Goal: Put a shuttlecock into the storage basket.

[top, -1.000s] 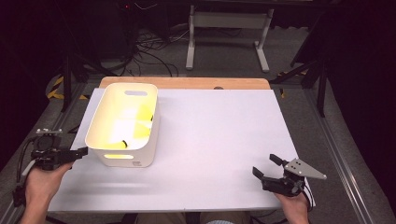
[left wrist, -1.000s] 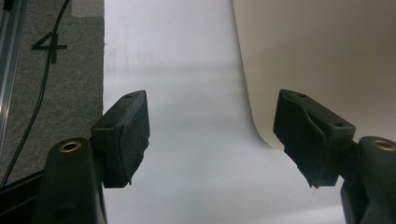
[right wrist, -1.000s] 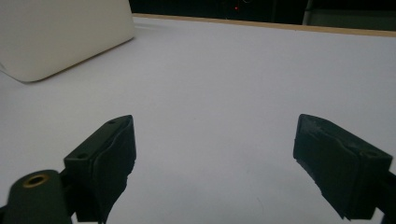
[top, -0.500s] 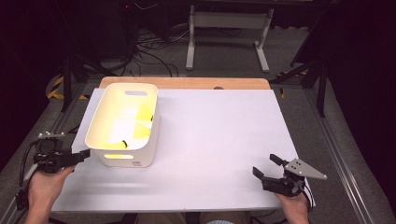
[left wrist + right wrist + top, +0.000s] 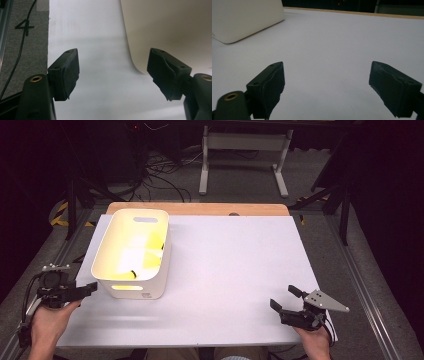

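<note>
A: Item one: cream-white plastic bin with rounded corners and a slot handle (image 5: 131, 252). Location?

B: On the white table sheet (image 5: 235, 270), left half, upright, yellow contents with dark bits inside; what they are I cannot tell.

A: Item two: left gripper (image 5: 89, 289).

B: Just beside the bin's near left corner, not touching. Its jaws have just been opening, and nothing sits between them; the bin wall (image 5: 170, 32) lies ahead of the right-hand pad. Probably lined up to take that wall.

A: Item three: right gripper (image 5: 284, 301).

B: Near right corner of the sheet, jaws spread, empty, well apart from the bin. Seemingly parked in reserve.
</note>
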{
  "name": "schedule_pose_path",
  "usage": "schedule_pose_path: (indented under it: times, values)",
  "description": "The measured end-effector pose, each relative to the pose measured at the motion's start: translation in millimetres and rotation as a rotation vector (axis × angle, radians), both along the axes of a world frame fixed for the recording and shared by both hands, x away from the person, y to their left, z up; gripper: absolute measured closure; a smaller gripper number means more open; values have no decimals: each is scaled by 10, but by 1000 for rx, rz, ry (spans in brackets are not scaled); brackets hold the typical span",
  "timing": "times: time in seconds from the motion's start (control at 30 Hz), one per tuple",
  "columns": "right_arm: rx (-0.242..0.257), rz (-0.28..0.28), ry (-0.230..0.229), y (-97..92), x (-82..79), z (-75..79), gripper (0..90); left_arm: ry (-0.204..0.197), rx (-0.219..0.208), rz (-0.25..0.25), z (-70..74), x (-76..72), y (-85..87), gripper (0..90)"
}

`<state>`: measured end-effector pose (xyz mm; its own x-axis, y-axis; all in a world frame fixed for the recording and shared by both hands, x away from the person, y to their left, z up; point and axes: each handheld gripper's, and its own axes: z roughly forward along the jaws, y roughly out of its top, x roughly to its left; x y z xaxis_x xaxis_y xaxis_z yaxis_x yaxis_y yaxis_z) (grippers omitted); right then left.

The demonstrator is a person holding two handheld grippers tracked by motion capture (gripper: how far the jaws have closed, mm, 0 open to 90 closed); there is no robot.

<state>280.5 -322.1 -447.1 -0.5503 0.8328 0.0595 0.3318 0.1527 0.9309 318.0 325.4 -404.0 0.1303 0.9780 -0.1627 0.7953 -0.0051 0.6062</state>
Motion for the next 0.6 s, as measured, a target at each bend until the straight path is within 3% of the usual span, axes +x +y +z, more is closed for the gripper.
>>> schedule_pose_path:
  times: [0.6]
  values:
    - [3, 2, 0, -5, 0, 0, 138, -5, -18, -12, -73, -38, -57, 238]
